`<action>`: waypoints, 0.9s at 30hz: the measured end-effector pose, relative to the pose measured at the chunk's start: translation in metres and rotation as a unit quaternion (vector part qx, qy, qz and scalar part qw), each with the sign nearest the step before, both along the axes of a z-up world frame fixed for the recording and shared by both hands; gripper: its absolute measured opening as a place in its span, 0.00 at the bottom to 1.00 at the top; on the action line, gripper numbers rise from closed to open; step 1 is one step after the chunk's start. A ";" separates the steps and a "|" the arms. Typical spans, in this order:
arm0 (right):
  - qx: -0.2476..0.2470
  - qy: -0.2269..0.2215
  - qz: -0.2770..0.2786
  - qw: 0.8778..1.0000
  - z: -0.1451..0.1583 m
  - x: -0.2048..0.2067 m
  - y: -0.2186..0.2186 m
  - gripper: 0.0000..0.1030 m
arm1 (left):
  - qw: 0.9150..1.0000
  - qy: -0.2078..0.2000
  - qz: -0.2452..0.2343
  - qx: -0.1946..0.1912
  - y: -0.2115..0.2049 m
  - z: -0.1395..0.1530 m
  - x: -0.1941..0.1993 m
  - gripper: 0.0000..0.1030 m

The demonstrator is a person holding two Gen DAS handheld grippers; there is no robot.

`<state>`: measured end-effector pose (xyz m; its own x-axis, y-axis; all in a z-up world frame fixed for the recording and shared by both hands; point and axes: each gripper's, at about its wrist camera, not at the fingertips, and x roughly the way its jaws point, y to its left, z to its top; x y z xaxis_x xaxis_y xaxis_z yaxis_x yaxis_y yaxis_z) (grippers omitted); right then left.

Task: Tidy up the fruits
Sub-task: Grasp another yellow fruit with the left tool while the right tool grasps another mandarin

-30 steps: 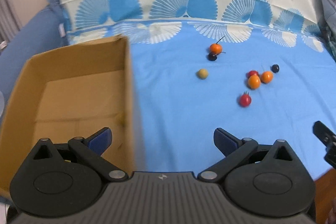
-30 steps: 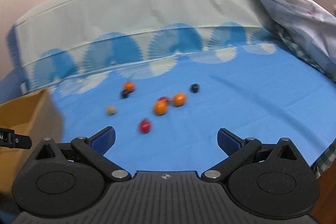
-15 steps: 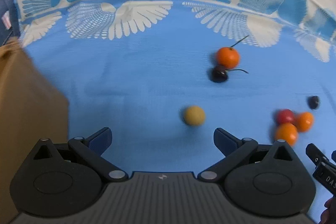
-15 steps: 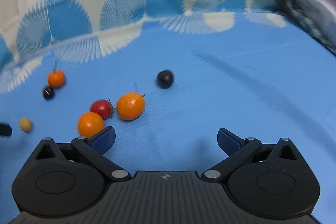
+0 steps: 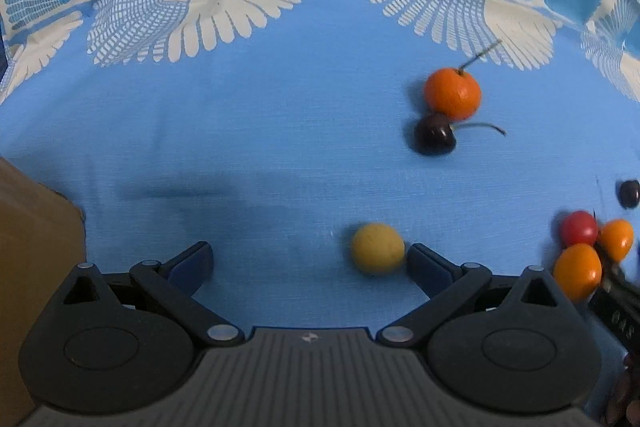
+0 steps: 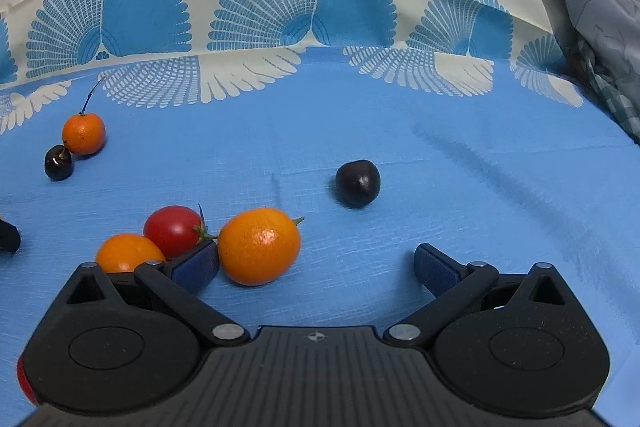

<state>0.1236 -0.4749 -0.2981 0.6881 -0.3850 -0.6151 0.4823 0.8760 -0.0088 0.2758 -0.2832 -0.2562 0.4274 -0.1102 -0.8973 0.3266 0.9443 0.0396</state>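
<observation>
On the blue cloth [image 5: 248, 131], left gripper [image 5: 310, 259] now closer to yellow fruit [image 5: 377, 247]

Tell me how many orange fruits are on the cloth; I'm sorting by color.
3. One far orange fruit touches a dark cherry; one front orange fruit lies beside the red tomato; one left orange fruit sits partly behind the right tongs. More may be hidden.

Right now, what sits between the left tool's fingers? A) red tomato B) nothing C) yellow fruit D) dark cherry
C: the yellow fruit lies on the blue cloth inside the open left tool, close against one fingertip, not clamped.
</observation>
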 end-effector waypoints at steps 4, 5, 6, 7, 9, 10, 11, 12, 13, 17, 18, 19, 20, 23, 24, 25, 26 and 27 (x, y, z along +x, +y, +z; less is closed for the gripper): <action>-0.006 -0.005 0.024 1.000 0.008 -0.008 0.006 0.44 | 0.999 -0.012 -0.040 -0.019 -0.003 0.016 -0.012 0.29; -0.004 -0.006 0.024 1.000 0.008 -0.009 0.005 0.43 | 0.999 -0.007 -0.045 -0.026 -0.002 0.019 -0.013 0.28; -0.002 -0.004 0.022 1.000 0.009 -0.010 0.005 0.43 | 0.998 -0.006 -0.045 -0.037 0.000 0.022 -0.014 0.28; 0.002 -0.003 0.017 1.000 0.011 -0.011 0.003 0.43 | 0.998 -0.009 -0.044 -0.044 0.002 0.025 -0.016 0.28; 0.016 -0.008 0.009 1.000 0.016 -0.017 0.002 0.43 | 0.998 -0.014 -0.046 -0.046 0.005 0.031 -0.022 0.28; 0.019 -0.010 0.007 1.000 0.018 -0.021 0.002 0.43 | 0.997 -0.016 -0.049 -0.048 0.006 0.035 -0.025 0.28; 0.020 -0.012 0.007 1.000 0.020 -0.025 0.004 0.43 | 0.997 -0.019 -0.052 -0.049 0.007 0.039 -0.029 0.28; 0.021 -0.015 0.006 1.000 0.022 -0.031 0.005 0.43 | 0.997 -0.022 -0.055 -0.050 0.009 0.044 -0.034 0.28; 0.022 -0.016 0.004 1.000 0.024 -0.035 0.006 0.43 | 0.997 -0.025 -0.058 -0.051 0.011 0.048 -0.039 0.28; 0.036 -0.030 -0.003 0.999 0.042 -0.063 0.017 0.23 | 0.995 -0.040 -0.070 -0.060 0.020 0.075 -0.063 0.28; 0.038 -0.038 -0.003 0.999 0.049 -0.070 0.020 0.22 | 0.994 -0.044 -0.073 -0.066 0.023 0.083 -0.070 0.28; 0.031 -0.052 0.000 0.998 0.056 -0.077 0.026 0.22 | 0.993 -0.049 -0.077 -0.070 0.026 0.090 -0.078 0.28; -0.003 -0.058 0.010 0.998 0.060 -0.081 0.035 0.21 | 0.993 -0.054 -0.080 -0.072 0.029 0.096 -0.086 0.28; -0.025 -0.027 0.031 0.999 0.056 -0.075 0.044 0.08 | 0.992 -0.053 -0.088 -0.070 0.034 0.105 -0.102 0.28; -0.013 -0.030 0.028 0.999 0.055 -0.075 0.042 0.08 | 0.992 -0.056 -0.087 -0.068 0.037 0.107 -0.106 0.28; -0.012 -0.029 0.024 0.999 0.054 -0.075 0.041 0.08 | 0.992 -0.058 -0.085 -0.068 0.040 0.109 -0.111 0.28; -0.014 -0.023 0.015 1.000 0.052 -0.075 0.041 0.08 | 0.992 -0.059 -0.083 -0.069 0.042 0.111 -0.114 0.28; -0.007 -0.023 0.008 1.000 0.050 -0.076 0.040 0.09 | 0.993 -0.057 -0.081 -0.069 0.044 0.111 -0.116 0.28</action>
<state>0.0472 -0.4349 -0.2476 0.7217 -0.3823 -0.5770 0.4689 0.8833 0.0012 0.1600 -0.2387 -0.1455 0.4918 -0.3034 -0.8161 0.4748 0.8792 -0.0407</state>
